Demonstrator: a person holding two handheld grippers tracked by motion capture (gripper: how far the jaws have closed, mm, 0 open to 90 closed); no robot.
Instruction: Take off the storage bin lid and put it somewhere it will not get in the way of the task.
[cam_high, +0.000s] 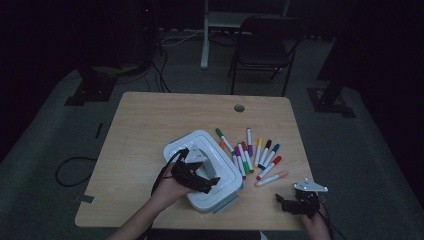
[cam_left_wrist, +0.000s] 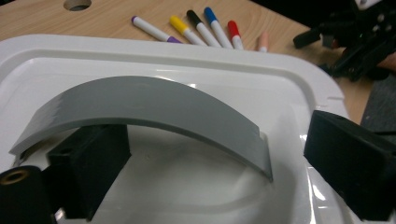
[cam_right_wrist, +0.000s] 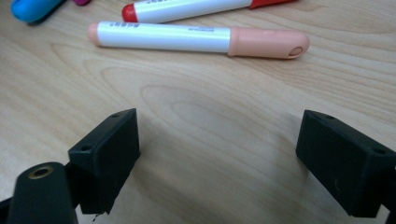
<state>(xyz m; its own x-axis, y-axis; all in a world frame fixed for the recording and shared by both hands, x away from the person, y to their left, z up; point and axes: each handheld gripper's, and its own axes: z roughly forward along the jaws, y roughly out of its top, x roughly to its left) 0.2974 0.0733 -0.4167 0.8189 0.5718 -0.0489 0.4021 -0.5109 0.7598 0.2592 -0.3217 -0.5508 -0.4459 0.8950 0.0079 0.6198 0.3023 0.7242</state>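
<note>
Resting on a light wooden worktop (cam_high: 145, 125): one white lidded box (cam_high: 222, 187) with one grey arched handle (cam_left_wrist: 154, 107) on its lid, near the front edge, and a fan of felt markers just right of it, about eleven countable in the high view, caps green, orange, purple, yellow, black, blue, red and peach among them. One peach-capped marker (cam_right_wrist: 198, 39) lies nearest the right gripper (cam_right_wrist: 217, 154), whose fingers (cam_right_wrist: 109, 156) stand wide apart over bare wood, holding and touching nothing. Left gripper (cam_left_wrist: 210, 163) sits over the lid, its fingers (cam_left_wrist: 88, 168) apart, straddling the handle; whether the near finger touches the handle cannot be told, and the far finger stands clear of it
</note>
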